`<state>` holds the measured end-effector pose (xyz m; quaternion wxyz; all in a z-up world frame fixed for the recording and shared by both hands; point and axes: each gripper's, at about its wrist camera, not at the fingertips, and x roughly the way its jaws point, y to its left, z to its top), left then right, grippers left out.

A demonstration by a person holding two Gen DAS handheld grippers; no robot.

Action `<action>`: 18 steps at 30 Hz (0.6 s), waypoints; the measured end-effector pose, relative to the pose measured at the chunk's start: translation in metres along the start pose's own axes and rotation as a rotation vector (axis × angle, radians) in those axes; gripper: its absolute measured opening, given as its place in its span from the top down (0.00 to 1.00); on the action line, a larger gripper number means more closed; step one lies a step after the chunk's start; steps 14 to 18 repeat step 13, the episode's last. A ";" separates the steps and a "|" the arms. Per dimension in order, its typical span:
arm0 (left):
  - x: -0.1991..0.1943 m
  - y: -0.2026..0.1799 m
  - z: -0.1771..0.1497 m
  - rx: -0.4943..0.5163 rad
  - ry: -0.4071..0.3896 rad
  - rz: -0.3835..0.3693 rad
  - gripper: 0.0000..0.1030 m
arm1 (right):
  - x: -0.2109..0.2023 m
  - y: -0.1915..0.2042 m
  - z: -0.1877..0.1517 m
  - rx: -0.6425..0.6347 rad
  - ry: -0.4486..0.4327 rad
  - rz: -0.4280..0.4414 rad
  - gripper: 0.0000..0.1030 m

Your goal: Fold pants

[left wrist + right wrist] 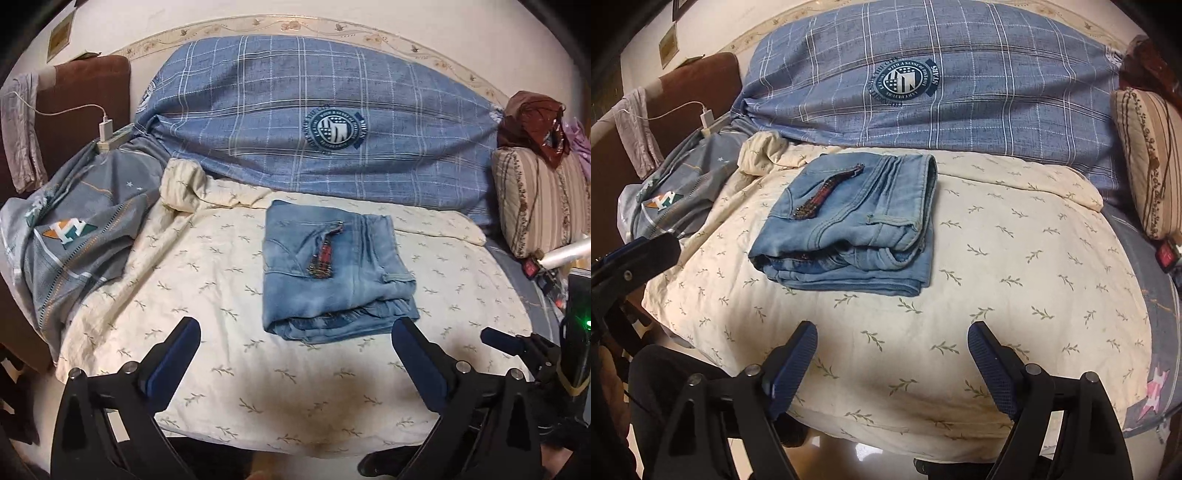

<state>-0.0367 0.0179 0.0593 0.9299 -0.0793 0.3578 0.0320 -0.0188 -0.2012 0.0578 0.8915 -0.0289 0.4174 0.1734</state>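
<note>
A pair of light blue jeans (332, 269) lies folded into a compact rectangle on the cream leaf-print bedcover (207, 280). It also shows in the right wrist view (857, 225), with a dark red patch on top. My left gripper (295, 328) is open and empty, held back from the near edge of the jeans. My right gripper (892, 332) is open and empty, over the bedcover (1015, 258) in front of the jeans; its finger shows at the right of the left wrist view (506, 341).
A large blue checked pillow (314, 122) lies behind the jeans. A grey quilt (74, 236) is bunched at the left, with a white charger (105, 127) above it. A striped cushion (535, 199) stands at the right. The bed's front edge is just below the grippers.
</note>
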 end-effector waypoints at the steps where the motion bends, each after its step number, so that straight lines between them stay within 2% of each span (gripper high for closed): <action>1: 0.002 0.000 0.002 0.001 0.007 0.001 0.00 | 0.001 0.001 0.002 -0.003 0.003 0.004 0.16; 7: 0.012 0.000 0.009 0.021 0.003 -0.017 0.00 | 0.011 0.004 0.007 -0.017 0.016 -0.003 0.16; 10: 0.018 -0.005 0.013 0.044 -0.007 0.011 0.00 | 0.014 0.003 0.010 -0.011 0.018 -0.006 0.16; 18: 0.023 -0.008 0.017 0.054 0.003 -0.003 0.00 | 0.018 0.003 0.012 -0.009 0.022 -0.007 0.16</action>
